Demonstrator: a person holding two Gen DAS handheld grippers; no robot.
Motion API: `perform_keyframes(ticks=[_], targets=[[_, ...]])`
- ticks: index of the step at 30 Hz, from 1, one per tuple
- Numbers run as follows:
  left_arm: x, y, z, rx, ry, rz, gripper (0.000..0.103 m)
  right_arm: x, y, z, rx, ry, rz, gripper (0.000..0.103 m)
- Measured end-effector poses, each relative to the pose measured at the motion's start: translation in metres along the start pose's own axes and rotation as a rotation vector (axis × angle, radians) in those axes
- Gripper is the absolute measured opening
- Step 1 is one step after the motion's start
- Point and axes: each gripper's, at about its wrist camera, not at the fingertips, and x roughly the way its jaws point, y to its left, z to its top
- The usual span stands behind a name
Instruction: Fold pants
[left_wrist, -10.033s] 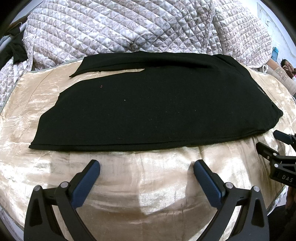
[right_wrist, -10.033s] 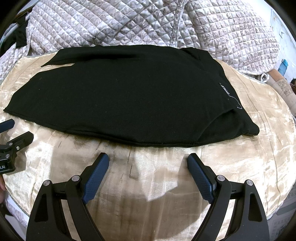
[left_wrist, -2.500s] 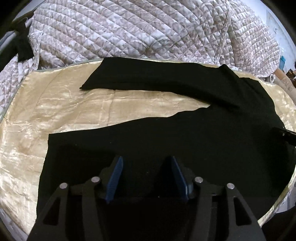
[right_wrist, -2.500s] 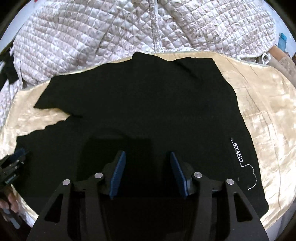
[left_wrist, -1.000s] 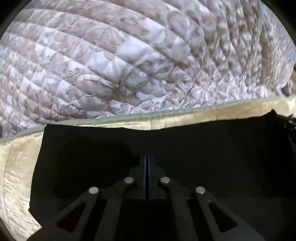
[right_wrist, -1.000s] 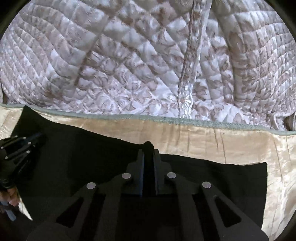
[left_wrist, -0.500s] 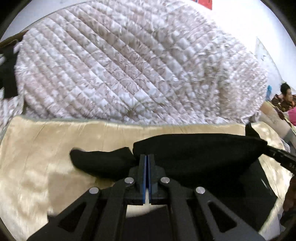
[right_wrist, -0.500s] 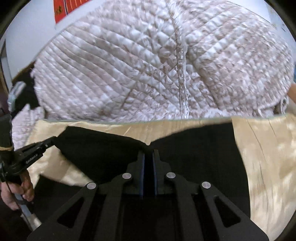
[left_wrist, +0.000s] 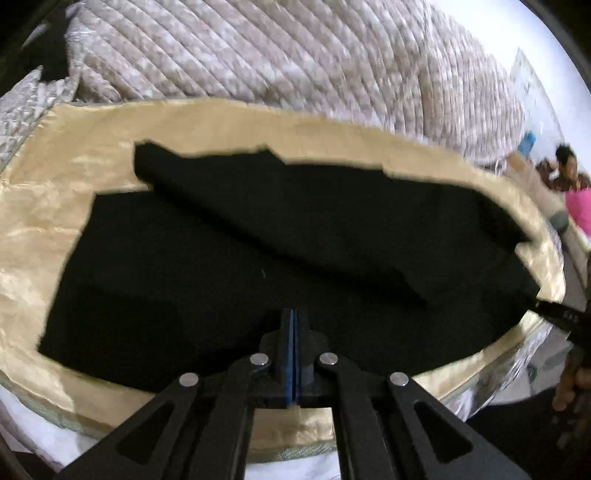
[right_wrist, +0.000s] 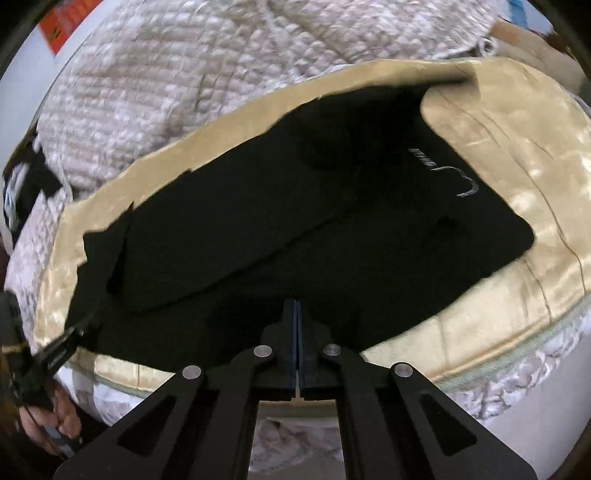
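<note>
The black pants (left_wrist: 229, 266) lie on the gold satin cloth (left_wrist: 51, 192), with one leg drawn over the other toward the near edge. They also show in the right wrist view (right_wrist: 332, 236), with white stitched lettering (right_wrist: 443, 170) near the waist. My left gripper (left_wrist: 293, 314) is shut on the pants' near edge. My right gripper (right_wrist: 297, 306) is shut on the pants' near edge too. The right gripper shows at the right of the left wrist view (left_wrist: 561, 317), and the left gripper shows at the left of the right wrist view (right_wrist: 59, 350).
A quilted beige bedspread (left_wrist: 258, 62) piles up behind the gold cloth. The cloth's front edge (right_wrist: 480, 350) drops off to white bedding. A person in pink (left_wrist: 576, 184) sits at the far right.
Both grippers have pulled back toward the near edge while shut on the pants, dragging the far leg over the near one. The fabric, lifted half a second ago, now lies lower and flatter.
</note>
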Motion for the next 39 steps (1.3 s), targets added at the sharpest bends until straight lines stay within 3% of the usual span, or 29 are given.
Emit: perform_keyframes(ticks=[2,4,5,6,11,16,18,19,20,21,25,27,32,39], targets=[[-0.01,0.002,0.019,-0.01,-0.047,0.003,0.007,-0.009,-0.006,0.009,0.028,-0.033,0.006,0.012],[-0.012,0.001,0.039,-0.016,-0.072,-0.009,0.034,-0.017,-0.011,0.023,0.045,-0.081,0.005,0.045],[-0.009,-0.001,0.049,-0.014,-0.081,-0.008,0.053,-0.018,-0.014,0.028,0.055,-0.091,0.006,0.055],[-0.005,-0.004,0.056,-0.003,-0.09,-0.007,0.056,-0.017,-0.02,0.039,0.085,-0.102,0.004,0.062],[0.052,-0.027,0.088,0.085,-0.044,0.057,0.056,-0.005,-0.048,0.063,0.223,-0.1,-0.019,0.062],[0.095,-0.027,0.086,0.085,0.021,0.1,0.056,0.004,-0.084,0.065,0.396,-0.097,0.018,0.062],[0.095,-0.032,0.083,0.136,-0.016,0.141,0.054,0.002,-0.089,0.066,0.425,-0.136,0.047,0.062],[0.095,-0.032,0.083,0.142,-0.022,0.157,0.048,0.001,-0.09,0.066,0.435,-0.148,0.053,0.062],[0.093,-0.03,0.083,0.13,-0.033,0.164,0.025,0.0,-0.092,0.067,0.451,-0.165,0.059,0.062],[0.092,-0.024,0.084,0.105,-0.036,0.159,0.009,-0.002,-0.093,0.069,0.466,-0.184,0.066,0.061],[0.075,0.002,0.082,0.001,-0.084,0.144,0.004,-0.003,-0.086,0.076,0.438,-0.204,0.094,0.028],[0.061,0.013,0.08,-0.052,-0.116,0.146,0.004,-0.003,-0.082,0.079,0.424,-0.207,0.102,0.021],[0.042,0.031,0.081,-0.129,-0.139,0.103,0.004,-0.005,-0.082,0.079,0.415,-0.216,0.113,0.02],[0.024,0.029,0.08,-0.142,-0.169,0.079,0.003,-0.006,-0.08,0.081,0.395,-0.226,0.113,0.012]])
